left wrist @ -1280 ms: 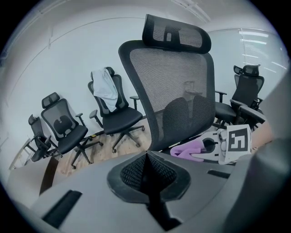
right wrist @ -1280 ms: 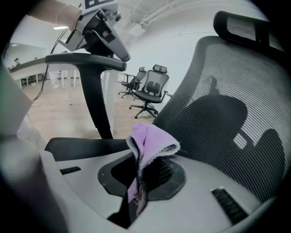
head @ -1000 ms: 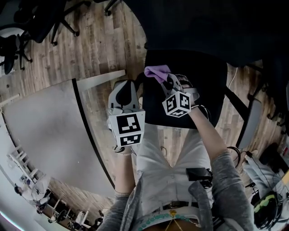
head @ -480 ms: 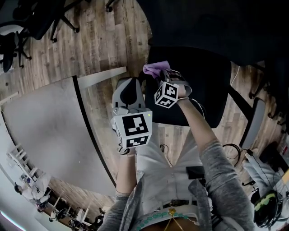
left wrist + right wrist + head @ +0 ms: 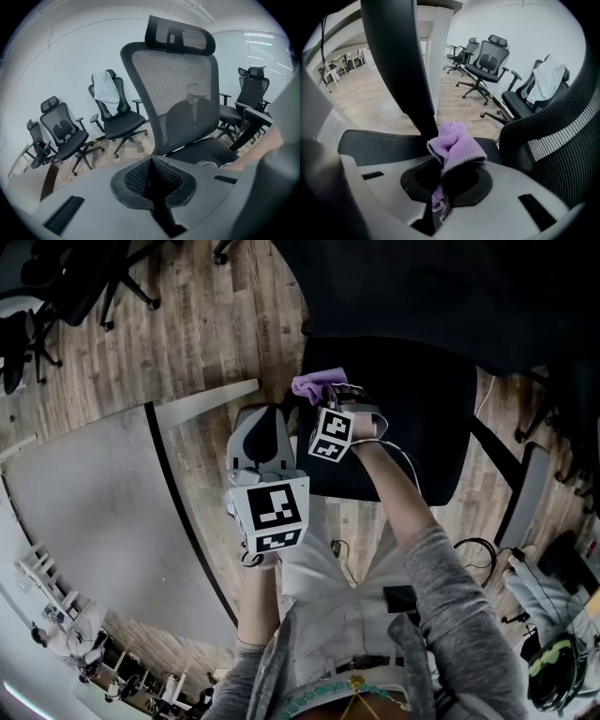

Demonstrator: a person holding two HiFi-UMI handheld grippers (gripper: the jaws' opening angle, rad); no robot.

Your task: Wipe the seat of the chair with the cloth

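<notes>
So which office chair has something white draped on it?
The background chair just left of the big mesh-backed chair: a white garment hangs over its backrest; the others' backrests are bare.

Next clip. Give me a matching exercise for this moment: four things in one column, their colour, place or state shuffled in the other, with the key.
Things:
1. left gripper
2. right gripper
3. cloth
4. white garment

States:
A. purple
B. shut, nothing between the jaws
C. draped over a background chair
D. shut on the cloth

Pairs: 1-B, 2-D, 3-A, 4-C
</notes>
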